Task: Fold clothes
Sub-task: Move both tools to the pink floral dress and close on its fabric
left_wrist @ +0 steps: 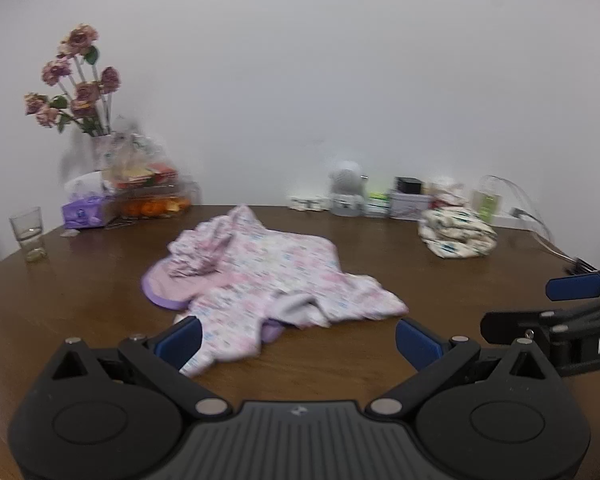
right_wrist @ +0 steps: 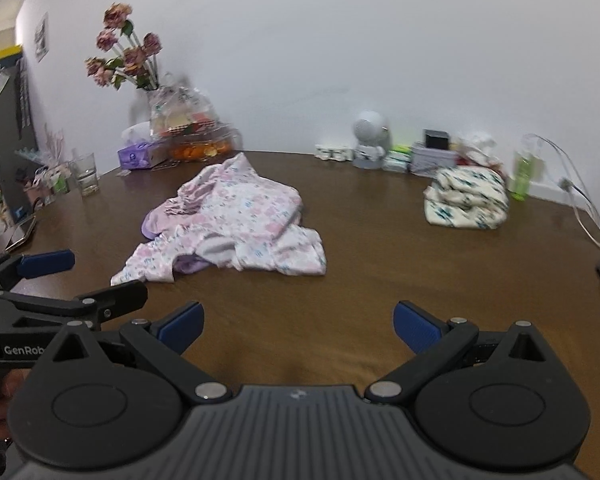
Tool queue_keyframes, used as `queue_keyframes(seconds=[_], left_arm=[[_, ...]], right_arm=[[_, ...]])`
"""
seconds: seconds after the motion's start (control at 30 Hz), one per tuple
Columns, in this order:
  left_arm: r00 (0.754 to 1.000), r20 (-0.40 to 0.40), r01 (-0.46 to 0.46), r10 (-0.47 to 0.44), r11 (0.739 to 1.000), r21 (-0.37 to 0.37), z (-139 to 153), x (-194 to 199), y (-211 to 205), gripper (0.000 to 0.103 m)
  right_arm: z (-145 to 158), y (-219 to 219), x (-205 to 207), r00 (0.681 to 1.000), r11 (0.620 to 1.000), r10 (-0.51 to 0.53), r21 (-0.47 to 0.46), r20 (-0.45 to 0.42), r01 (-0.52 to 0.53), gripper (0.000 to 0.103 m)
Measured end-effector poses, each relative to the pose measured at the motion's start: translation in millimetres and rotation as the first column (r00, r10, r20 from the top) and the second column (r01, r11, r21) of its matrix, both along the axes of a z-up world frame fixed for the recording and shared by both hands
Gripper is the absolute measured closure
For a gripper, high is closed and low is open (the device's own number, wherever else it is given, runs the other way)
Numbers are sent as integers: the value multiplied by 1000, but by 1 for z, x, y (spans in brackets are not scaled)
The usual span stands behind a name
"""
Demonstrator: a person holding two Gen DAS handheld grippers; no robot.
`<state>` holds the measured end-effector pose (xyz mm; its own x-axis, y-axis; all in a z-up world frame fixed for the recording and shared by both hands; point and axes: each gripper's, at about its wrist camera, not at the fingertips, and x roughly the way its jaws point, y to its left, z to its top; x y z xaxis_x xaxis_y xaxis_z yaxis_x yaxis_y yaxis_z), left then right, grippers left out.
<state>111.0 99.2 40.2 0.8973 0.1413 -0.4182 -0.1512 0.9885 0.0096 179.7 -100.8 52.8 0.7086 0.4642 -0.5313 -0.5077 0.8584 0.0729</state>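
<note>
The left tool (left_wrist: 298, 344), black with blue pads, fills the bottom of the left wrist view, and its two pads stand wide apart with nothing held between them. Its left pad sits just in front of the near corner of the crumpled pink flowered baby garment with purple trim (left_wrist: 260, 276), but I cannot tell if it touches the cloth. The right tool (right_wrist: 298, 326), at the bottom of the right wrist view, is also spread wide and holds nothing; only the bare brown wooden worktop (right_wrist: 360, 248) shows between its pads. The pink garment (right_wrist: 228, 220) lies in the middle left of that view, apart from the right tool. It is bunched up with layers on top of each other, so a tool could pinch two layers at once and the fold would come out messy. If only one tool grabs, I think the cloth would drag and twist across the worktop. Farther back on the right rests a cream bundle of cloth with dark green marks (right_wrist: 466, 200). At the upper left stand a clear drinking glass (right_wrist: 86, 174) and a clear vase of dried pink roses (right_wrist: 126, 56). A wide swing of the cloth could knock the glass over.
</note>
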Motion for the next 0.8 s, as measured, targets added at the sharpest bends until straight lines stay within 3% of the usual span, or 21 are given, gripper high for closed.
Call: queue_keyframes(seconds=[0.27, 0.4, 0.6, 0.8], left_arm=[[995, -33, -98, 99, 994, 39, 4, 59, 60, 0], [992, -69, -109, 110, 994, 15, 5, 90, 88, 0], [984, -93, -150, 152, 988, 37, 4, 149, 120, 0], [967, -114, -223, 230, 973, 66, -9, 217, 150, 2]], right_arm=[[-4, 58, 69, 997, 998, 60, -8, -56, -60, 0], [-14, 85, 108, 994, 998, 50, -30, -101, -53, 0], [-32, 125, 163, 987, 994, 59, -82, -149, -72, 0], [-52, 147, 210, 964, 996, 68, -33, -257, -79, 0]])
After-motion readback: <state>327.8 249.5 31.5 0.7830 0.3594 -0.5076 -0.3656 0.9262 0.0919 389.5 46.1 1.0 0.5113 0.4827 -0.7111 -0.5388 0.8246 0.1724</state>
